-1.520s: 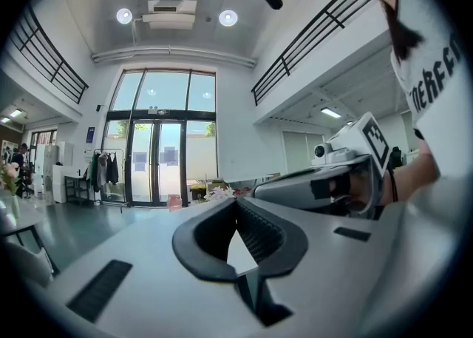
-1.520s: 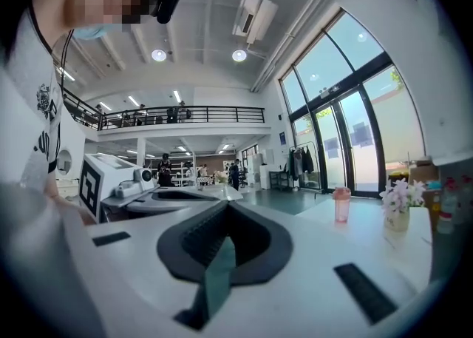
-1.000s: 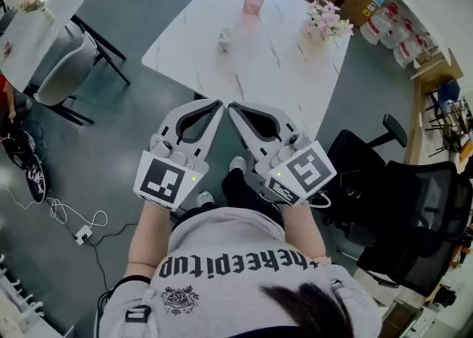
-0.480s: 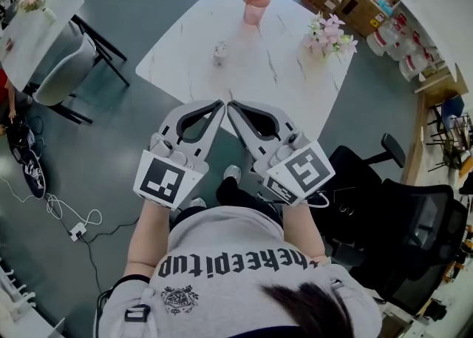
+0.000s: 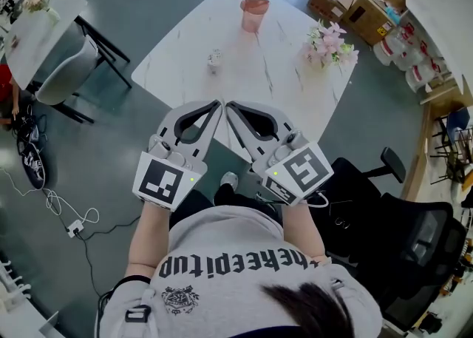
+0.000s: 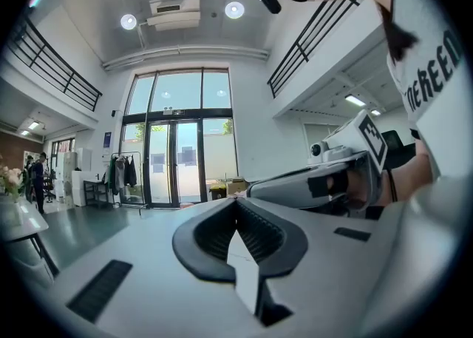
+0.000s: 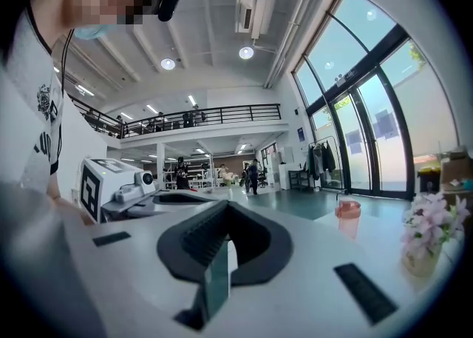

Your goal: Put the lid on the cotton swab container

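Our left tongs (image 5: 216, 105) and right tongs (image 5: 230, 106) are both closed with nothing between the jaws. Their tips almost meet, and we hold them ahead of our chest, over the floor (image 5: 111, 144) and the near edge of the table (image 5: 281, 85). The swab container (image 5: 214, 61) stands on the table's left part, well apart from both tongs. It is small and pale, too small for us to tell whether a lid sits on it. A pink cup (image 5: 253, 9) stands near the far corner, with flowers (image 5: 329, 39) at the right. Only the head view shows the swab container. The right gripper view gives the pink cup and flowers side-on, with the left tongs alongside. The left gripper view faces tall glass doors (image 6: 177, 151), with the right tongs beside.
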Demonstrator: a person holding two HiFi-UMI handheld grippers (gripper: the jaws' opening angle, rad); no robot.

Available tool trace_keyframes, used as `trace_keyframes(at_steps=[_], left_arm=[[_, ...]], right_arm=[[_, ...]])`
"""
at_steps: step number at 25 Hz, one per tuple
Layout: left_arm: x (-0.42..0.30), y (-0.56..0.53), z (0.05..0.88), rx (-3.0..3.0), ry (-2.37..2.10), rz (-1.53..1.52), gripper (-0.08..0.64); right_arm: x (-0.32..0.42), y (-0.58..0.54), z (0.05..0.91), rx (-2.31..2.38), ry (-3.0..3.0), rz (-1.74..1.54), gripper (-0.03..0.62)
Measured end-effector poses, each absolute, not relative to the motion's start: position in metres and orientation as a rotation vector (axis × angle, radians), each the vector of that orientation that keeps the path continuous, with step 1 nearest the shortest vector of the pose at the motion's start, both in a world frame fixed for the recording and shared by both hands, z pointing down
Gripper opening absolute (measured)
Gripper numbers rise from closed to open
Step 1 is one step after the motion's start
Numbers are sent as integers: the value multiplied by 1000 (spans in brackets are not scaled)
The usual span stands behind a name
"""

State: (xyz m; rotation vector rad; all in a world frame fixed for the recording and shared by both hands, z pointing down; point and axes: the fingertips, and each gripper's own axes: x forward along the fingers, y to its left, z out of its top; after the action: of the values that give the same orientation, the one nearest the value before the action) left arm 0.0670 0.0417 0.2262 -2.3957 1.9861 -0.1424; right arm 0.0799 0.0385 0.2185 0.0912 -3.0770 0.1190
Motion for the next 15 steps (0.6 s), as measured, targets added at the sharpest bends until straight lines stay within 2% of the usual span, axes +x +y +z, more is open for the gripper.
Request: trace_keyframes(at_steps=[15], left_arm=[[58, 17, 241, -2384, 2021, -180, 15]], right_arm=[[72, 6, 228, 95, -3090, 145, 11]])
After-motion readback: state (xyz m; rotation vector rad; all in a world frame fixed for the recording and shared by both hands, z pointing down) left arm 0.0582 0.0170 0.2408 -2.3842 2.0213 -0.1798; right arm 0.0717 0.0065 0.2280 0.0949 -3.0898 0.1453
